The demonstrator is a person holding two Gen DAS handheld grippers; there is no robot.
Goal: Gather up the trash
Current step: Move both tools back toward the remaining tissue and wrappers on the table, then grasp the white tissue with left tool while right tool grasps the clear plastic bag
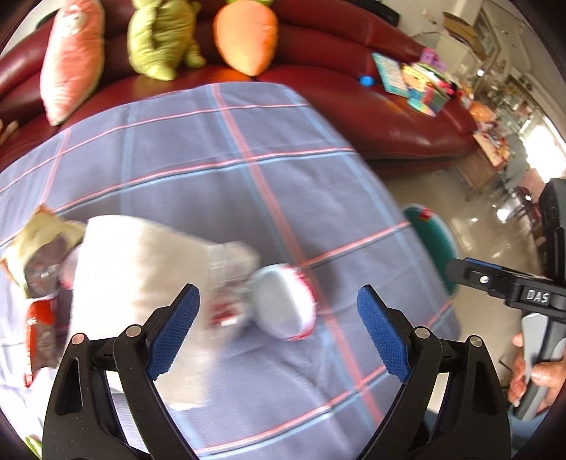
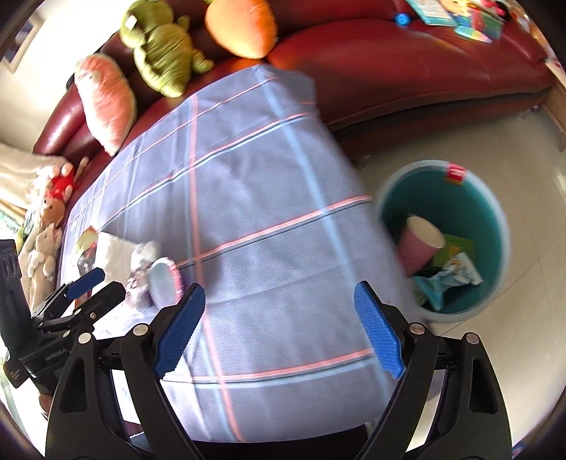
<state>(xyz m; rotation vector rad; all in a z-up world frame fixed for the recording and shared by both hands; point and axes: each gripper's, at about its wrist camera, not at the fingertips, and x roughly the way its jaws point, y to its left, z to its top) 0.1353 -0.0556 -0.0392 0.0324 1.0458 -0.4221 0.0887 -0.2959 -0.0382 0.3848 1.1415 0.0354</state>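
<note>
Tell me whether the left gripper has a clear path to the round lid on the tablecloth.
Probably yes. The left gripper is open and empty, and the round lid lies uncovered on the tablecloth just ahead of its fingers, with only crumpled wrappers touching its left side.

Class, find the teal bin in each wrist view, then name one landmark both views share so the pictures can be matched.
Left wrist view: only a sliver of the bin shows, at the right, past the edge of the checked cloth.
Right wrist view: the whole bin stands on the floor at the right, beside the cloth, with a pink cup and wrappers inside.
Shared landmark: the orange carrot cushion on the red sofa, top centre in both.
</note>
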